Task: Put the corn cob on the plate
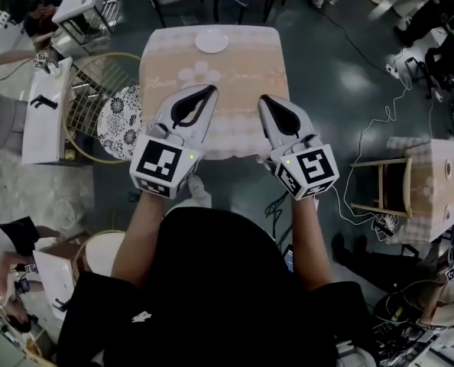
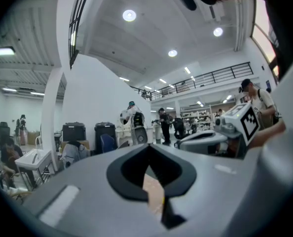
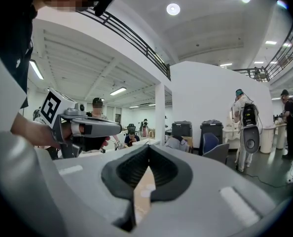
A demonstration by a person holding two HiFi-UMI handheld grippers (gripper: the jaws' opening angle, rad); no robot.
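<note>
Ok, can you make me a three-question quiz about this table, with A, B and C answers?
1. Where on the table is the plate?
A. at the near edge
B. at the far edge
C. at the left corner

2. What colour is the plate?
A. white
B. red
C. blue

3. How are the jaws of the left gripper and the right gripper?
A. wide apart
B. together, with nothing between them
C. shut on a spoon

Answers:
1. B, the plate lies beyond both grippers in the head view.
2. A, it is plain white.
3. B, each gripper's jaw tips meet, with nothing between them.
</note>
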